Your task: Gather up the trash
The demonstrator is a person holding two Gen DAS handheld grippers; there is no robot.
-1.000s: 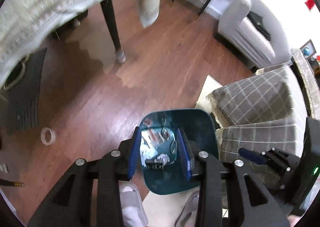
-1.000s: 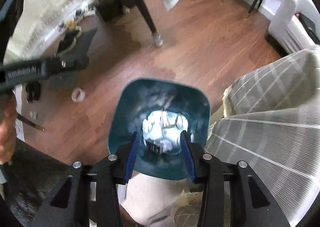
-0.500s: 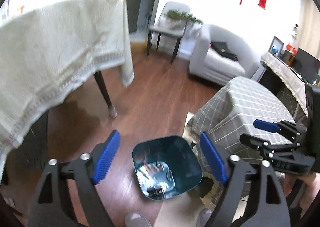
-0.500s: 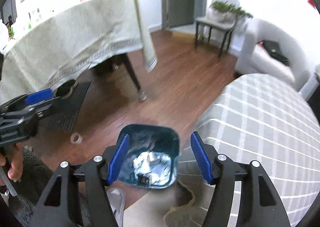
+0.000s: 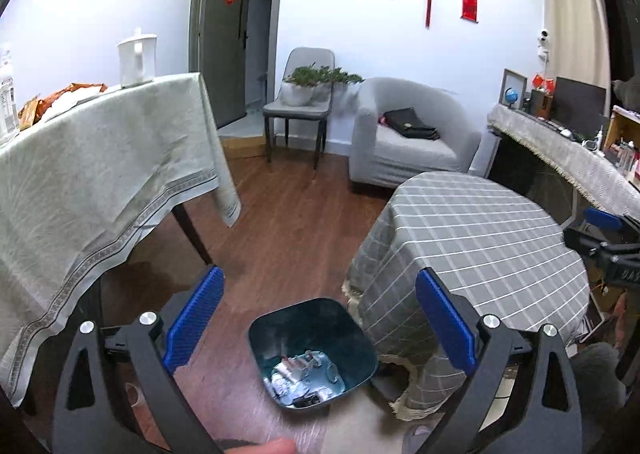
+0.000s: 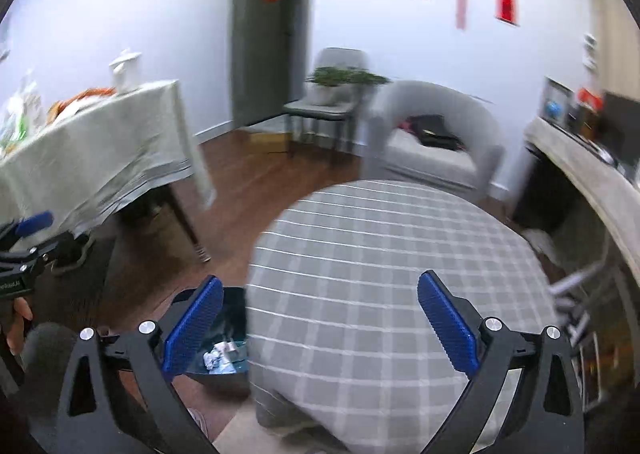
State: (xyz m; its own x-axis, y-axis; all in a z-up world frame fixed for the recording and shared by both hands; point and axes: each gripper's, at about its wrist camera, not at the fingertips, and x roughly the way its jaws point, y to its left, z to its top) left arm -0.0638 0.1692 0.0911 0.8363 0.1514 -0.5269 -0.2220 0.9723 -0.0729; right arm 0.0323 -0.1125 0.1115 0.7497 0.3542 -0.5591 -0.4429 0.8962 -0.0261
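a: left gripper (image 5: pixel 316 322) is spread wide with nothing between the blue pads. its jaws have just been opening. right gripper (image 6: pixel 320 324) is the same, released and just widened, nothing in it.

b: where's the trash?

a: in the teal bin (image 5: pixel 360 338) on the wood floor, just beside the round table with the grey checked cloth (image 5: pixel 472 238). crumpled wrappers and foil (image 5: pixel 298 374) lie at the bottom. more likely litter is on the table with the pale cloth (image 5: pixel 100 174), orange wrappers (image 5: pixel 60 96) by the white kettle (image 5: pixel 136 58).

b: handling?

a: judging by looks, it's light, crinkly and soft. it'll crush rather than resist, and slick film could slip. he should pinch a bunched fold mid-piece, not a loose edge, and close fully.

b: risks?

a: the cloth could snag under a pad. the right view is blurred, so details there are unclear.
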